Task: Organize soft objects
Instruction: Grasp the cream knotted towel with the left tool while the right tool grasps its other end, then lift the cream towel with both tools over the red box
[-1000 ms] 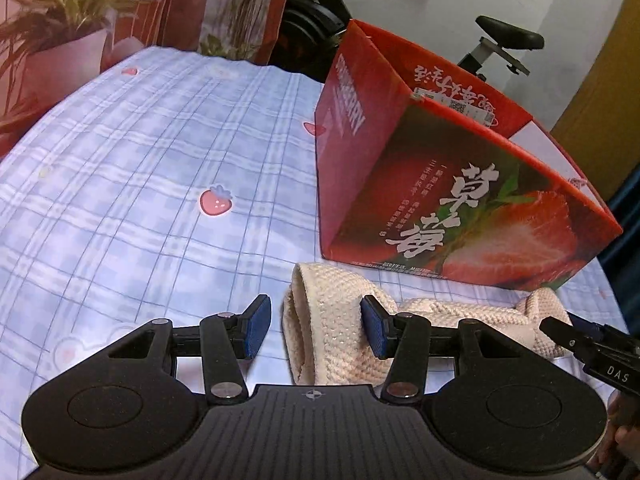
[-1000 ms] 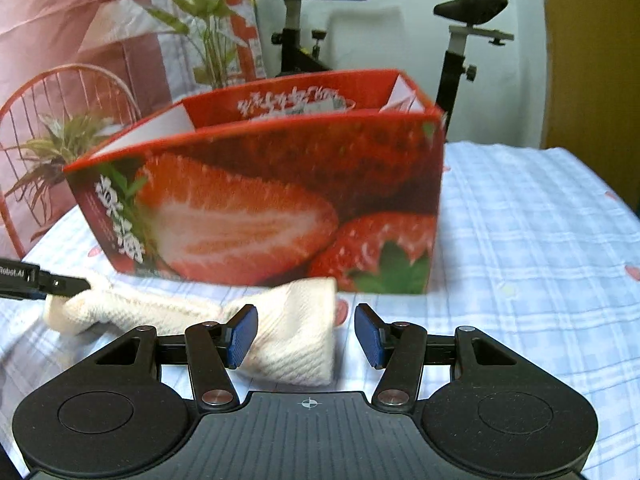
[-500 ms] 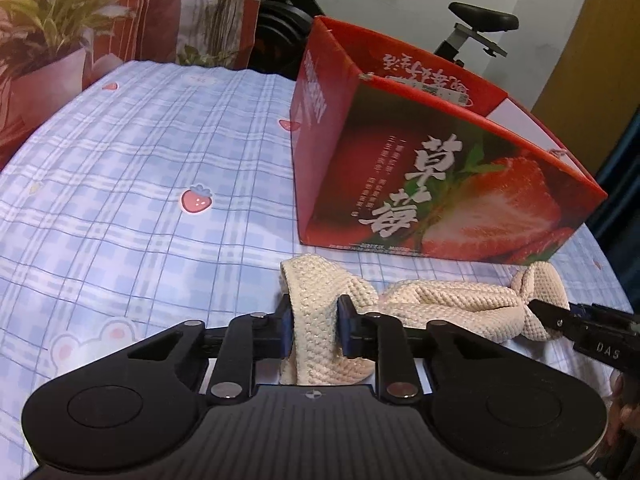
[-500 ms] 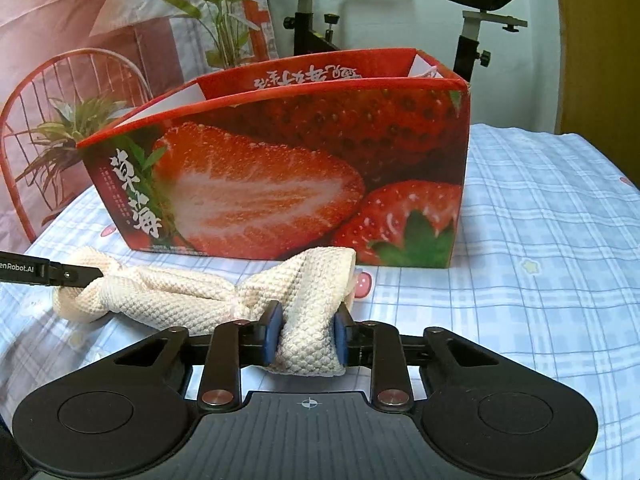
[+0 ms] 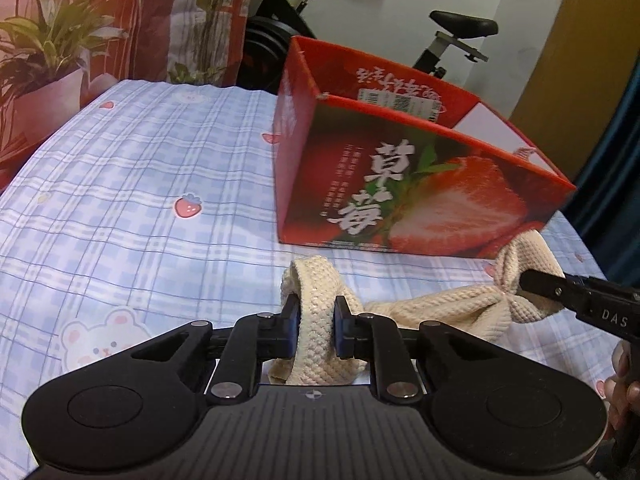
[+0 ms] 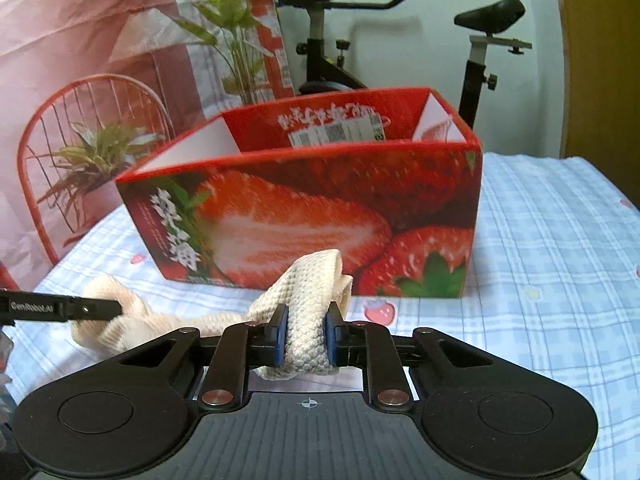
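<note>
A cream knitted cloth stretches between my two grippers, lifted a little above the blue checked bed sheet. My left gripper is shut on its left end. My right gripper is shut on its right end. Each gripper's tip shows in the other's view, the right gripper at the cloth's far end and the left gripper likewise. The open red strawberry box stands just behind the cloth, also in the right wrist view.
Potted plants and a red wire chair stand beyond the bed's left side. An exercise bike is behind the box. The sheet extends to the left and right of the box.
Both grippers have closed on the ends of the cloth and raised it off the sheet; the box's open top now shows more in both views.
</note>
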